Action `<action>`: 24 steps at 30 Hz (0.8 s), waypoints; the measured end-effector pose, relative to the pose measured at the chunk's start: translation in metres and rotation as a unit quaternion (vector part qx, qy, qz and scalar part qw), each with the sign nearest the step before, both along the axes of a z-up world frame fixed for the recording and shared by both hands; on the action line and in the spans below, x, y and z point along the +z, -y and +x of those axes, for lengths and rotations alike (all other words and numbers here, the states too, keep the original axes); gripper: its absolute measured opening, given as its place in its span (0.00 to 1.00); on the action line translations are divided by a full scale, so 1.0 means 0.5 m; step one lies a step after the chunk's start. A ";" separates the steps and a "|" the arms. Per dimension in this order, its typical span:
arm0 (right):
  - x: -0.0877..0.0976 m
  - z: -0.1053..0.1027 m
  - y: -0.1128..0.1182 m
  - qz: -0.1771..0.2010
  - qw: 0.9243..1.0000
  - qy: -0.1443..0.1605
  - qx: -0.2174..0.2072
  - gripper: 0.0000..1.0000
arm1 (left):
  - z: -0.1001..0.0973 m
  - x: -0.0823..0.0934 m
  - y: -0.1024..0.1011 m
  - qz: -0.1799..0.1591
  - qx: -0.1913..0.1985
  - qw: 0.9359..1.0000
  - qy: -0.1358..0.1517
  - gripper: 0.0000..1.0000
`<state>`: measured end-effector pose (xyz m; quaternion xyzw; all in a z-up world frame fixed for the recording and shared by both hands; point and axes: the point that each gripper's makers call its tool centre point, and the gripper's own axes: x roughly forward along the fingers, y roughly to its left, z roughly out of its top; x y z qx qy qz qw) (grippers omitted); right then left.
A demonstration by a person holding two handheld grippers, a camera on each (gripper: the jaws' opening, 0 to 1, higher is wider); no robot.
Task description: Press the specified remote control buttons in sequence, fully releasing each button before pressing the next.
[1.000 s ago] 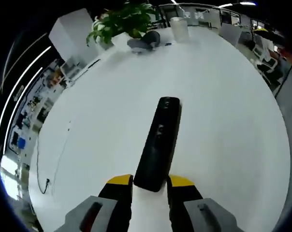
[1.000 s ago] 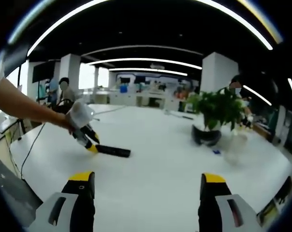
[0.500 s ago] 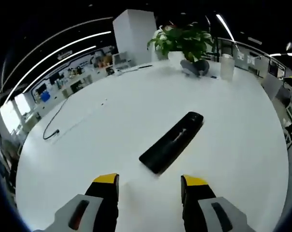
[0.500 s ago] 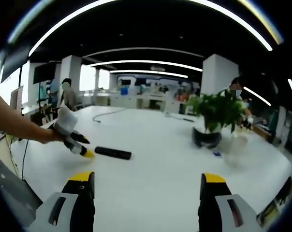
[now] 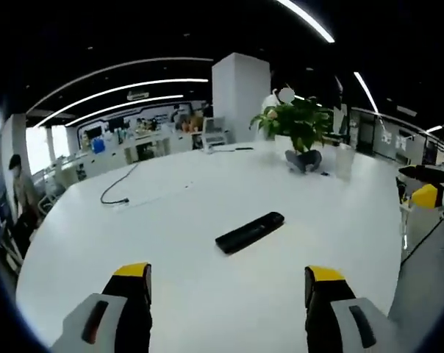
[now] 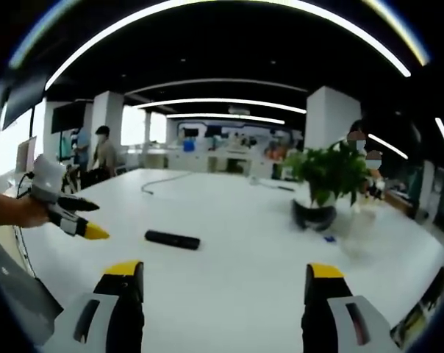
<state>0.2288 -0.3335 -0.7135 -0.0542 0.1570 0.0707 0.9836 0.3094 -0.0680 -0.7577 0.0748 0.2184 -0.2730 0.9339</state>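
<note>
Black remote (image 5: 249, 232) lies flat on white desk (image 5: 170, 213), apart from both claws; left claw (image 5: 228, 283) spread wide, empty; right claw (image 6: 226, 279) likewise wide apart, empty; potted plant (image 6: 326, 176) at desk's far side.

The right tongs (image 6: 226, 290) stand with yellow-tipped jaws wide apart above the white worktop (image 6: 251, 243). A slim black rectangular remote control (image 6: 172, 240) lies flat ahead, slightly left. The left tongs (image 6: 79, 223) hover farther left, apart from it.
</note>
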 end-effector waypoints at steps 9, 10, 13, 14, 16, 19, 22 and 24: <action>0.005 0.001 0.000 0.003 1.000 0.006 0.001 0.90 | -0.106 0.062 -0.043 0.036 0.067 0.994 0.084 0.96; 0.004 0.001 -0.002 0.001 1.000 0.005 0.003 0.91 | -0.115 0.063 -0.043 0.040 0.067 0.993 0.085 0.97; -0.001 0.003 -0.005 -0.006 1.000 0.000 0.008 0.91 | -0.136 0.072 -0.048 0.044 0.077 0.992 0.095 0.98; -0.001 0.003 -0.005 -0.007 1.000 0.000 0.007 0.92 | -0.139 0.074 -0.050 0.034 0.083 0.991 0.098 0.99; 0.000 0.004 -0.004 -0.016 1.000 0.002 0.006 0.93 | -0.148 0.072 -0.052 0.017 0.091 0.990 0.104 1.00; -0.002 0.005 -0.006 -0.029 1.000 0.001 0.006 0.94 | -0.157 0.061 -0.058 0.021 0.099 0.990 0.096 1.00; -0.001 0.005 -0.004 -0.034 0.999 0.002 0.005 0.95 | -0.159 0.074 -0.062 0.042 0.106 0.987 0.111 1.00; -0.001 0.006 0.001 -0.032 0.999 0.002 0.000 0.95 | -0.155 0.096 -0.066 0.026 0.117 0.982 0.144 1.00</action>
